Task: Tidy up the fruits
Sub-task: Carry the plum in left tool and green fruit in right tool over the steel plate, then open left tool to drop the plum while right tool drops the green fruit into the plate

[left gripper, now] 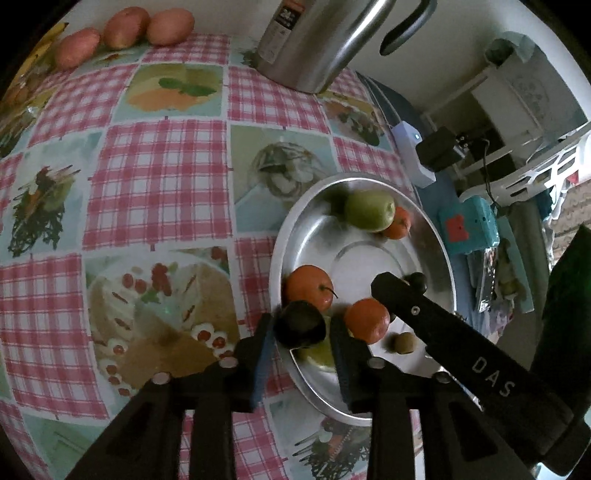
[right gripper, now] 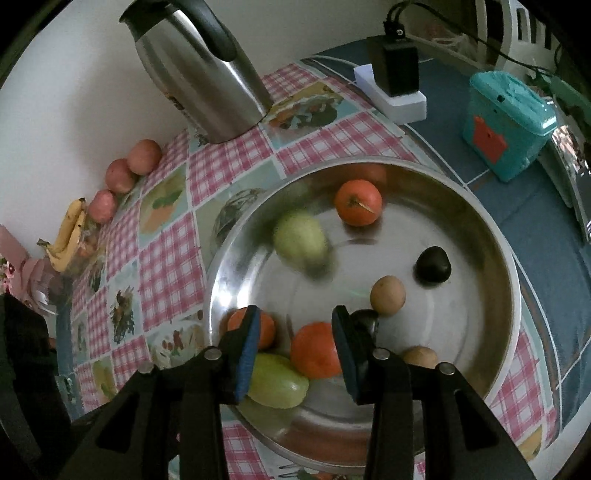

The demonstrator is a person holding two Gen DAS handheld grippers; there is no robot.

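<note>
A steel bowl point(left gripper: 280, 236) point(right gripper: 511, 280) holds several fruits: oranges point(left gripper: 367, 319) point(right gripper: 358, 202), a green pear point(left gripper: 369, 210) point(right gripper: 301, 240), a brown kiwi point(left gripper: 404, 343) point(right gripper: 388, 295) and a dark fruit point(right gripper: 433, 266). My left gripper point(left gripper: 301, 332) hangs over the bowl's near rim. A dark round fruit point(left gripper: 299, 321) is between its fingers, against the left pad, with a sliver of gap at the right pad. My right gripper point(right gripper: 297, 325) point(left gripper: 399, 291) is open above the bowl's floor with nothing between its fingers. An orange point(right gripper: 316, 350) lies below it.
Three red apples point(left gripper: 125, 27) point(right gripper: 120, 175) and bananas point(right gripper: 68, 236) lie along the wall on the checked tablecloth point(left gripper: 159, 177). A steel kettle point(left gripper: 314, 40) point(right gripper: 199, 74) stands behind the bowl. A teal box point(right gripper: 506, 125) and a white power strip point(right gripper: 395, 99) sit to the right.
</note>
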